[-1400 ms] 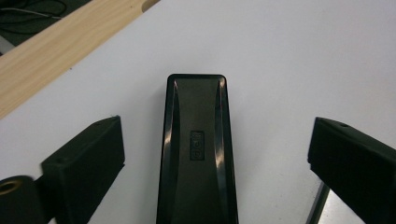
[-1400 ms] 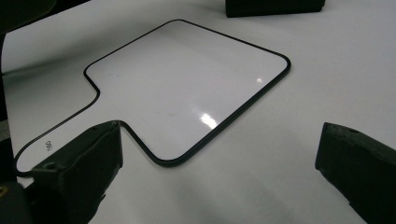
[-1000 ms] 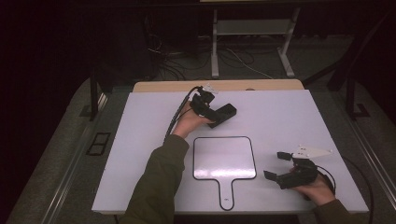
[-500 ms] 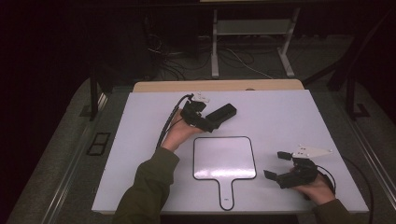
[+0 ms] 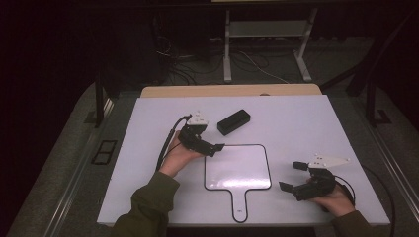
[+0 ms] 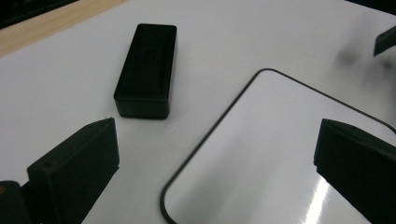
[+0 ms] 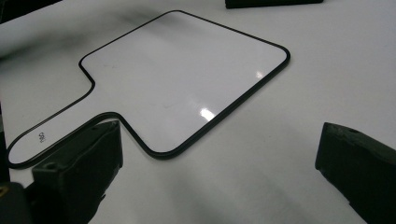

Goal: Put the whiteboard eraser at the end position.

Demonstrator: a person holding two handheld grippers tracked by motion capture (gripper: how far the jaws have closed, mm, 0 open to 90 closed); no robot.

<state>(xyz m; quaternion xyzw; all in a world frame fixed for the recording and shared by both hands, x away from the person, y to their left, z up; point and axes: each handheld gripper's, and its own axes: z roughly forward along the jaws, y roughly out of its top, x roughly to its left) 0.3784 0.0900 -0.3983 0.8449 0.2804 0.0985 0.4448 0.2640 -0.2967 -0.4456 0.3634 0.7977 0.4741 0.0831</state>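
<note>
Left gripper [image 5: 210, 146], jaws wide, hovers at the paddle whiteboard [image 5: 238, 168] corner; the black eraser [image 5: 233, 121] lies near, untouched. Right gripper [image 5: 292, 178], jaws wide, sits beside the whiteboard's right edge on open table [image 5: 306, 123].

Left black two-jaw gripper [image 5: 210, 146]: grey three-cornered plate, black trailing cable, olive-green sleeve [image 5: 148, 197]. Right black two-jaw gripper [image 5: 292, 176]: same plate, cable.

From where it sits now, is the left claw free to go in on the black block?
Probably yes: the left claw is open, the black block lies just ahead of it on bare table, beside the whiteboard paddle.
</note>
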